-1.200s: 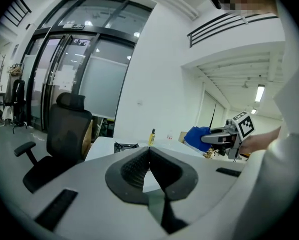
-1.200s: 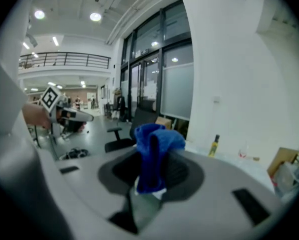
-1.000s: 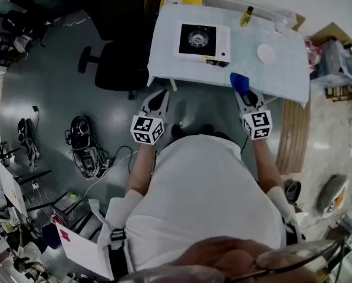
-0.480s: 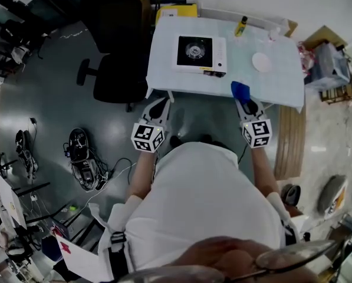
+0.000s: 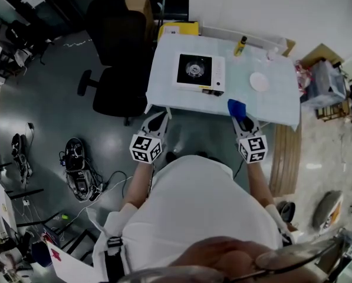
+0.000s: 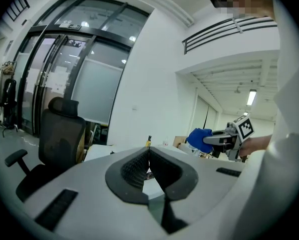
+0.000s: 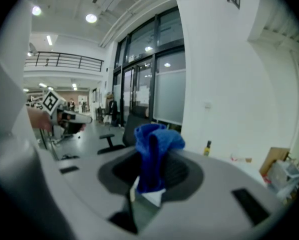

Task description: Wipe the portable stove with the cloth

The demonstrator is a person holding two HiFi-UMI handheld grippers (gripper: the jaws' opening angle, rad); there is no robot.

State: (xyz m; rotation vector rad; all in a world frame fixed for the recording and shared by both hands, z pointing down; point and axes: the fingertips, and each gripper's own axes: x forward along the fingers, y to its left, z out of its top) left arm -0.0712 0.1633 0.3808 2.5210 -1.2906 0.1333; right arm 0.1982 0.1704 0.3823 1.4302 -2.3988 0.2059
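The portable stove (image 5: 200,73), white with a black burner top, sits on the white table (image 5: 276,104) ahead of me. My right gripper (image 5: 239,115) is shut on the blue cloth (image 5: 237,108), held at the table's near edge, right of the stove; the blue cloth (image 7: 154,151) sticks up between the jaws in the right gripper view. My left gripper (image 5: 158,114) hovers below the table's near left corner, jaws shut with nothing in them. In the left gripper view the left gripper (image 6: 148,156) looks across at the cloth (image 6: 199,139).
A white plate (image 5: 259,81) lies right of the stove and a small yellow bottle (image 5: 241,45) stands at the back edge. A black office chair (image 5: 118,69) stands left of the table. Boxes (image 5: 324,82) sit to the right, cables and gear (image 5: 78,167) on the floor at left.
The head view has shifted so the table sits slightly farther off. Both grippers stay in front of me, the right one still holding the cloth at the table's near edge.
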